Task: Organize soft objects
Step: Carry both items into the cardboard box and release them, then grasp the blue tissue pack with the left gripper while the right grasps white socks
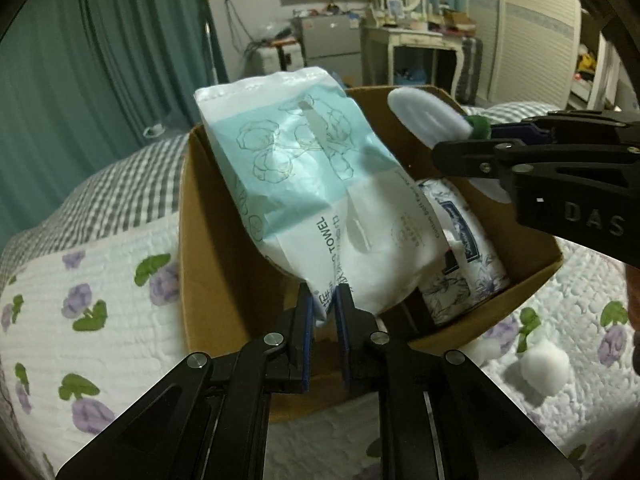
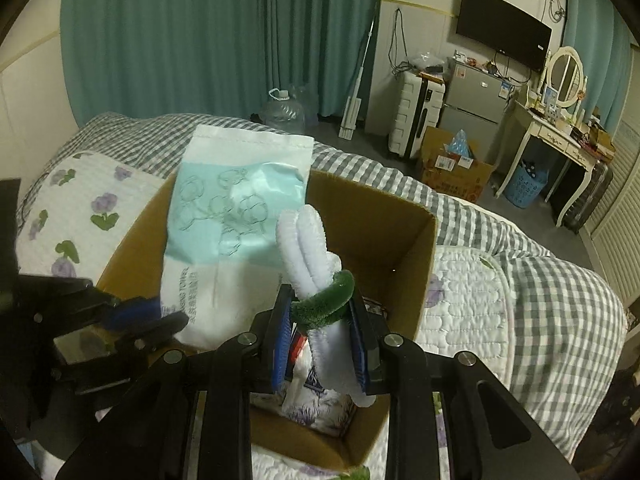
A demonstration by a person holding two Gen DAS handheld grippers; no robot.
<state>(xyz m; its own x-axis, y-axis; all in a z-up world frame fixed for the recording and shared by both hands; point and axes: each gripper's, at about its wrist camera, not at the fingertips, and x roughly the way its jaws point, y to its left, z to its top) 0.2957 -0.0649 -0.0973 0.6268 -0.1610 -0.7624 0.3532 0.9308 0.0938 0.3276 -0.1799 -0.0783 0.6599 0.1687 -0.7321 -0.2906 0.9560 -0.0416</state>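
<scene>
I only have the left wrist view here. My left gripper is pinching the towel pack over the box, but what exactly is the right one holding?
Observer: The right gripper is shut on a white fuzzy flower of pipe-cleaner loops, bound by a green fuzzy ring.
Operator: Is it over the box?
Observer: Yes, it is above the cardboard box, near its front, with a floral-print tissue pack directly beneath.
Operator: Does the towel pack touch the flower?
Observer: From the right wrist, the towel pack stands tilted behind the flower; contact cannot be told. The left gripper grips its bottom edge.
</scene>
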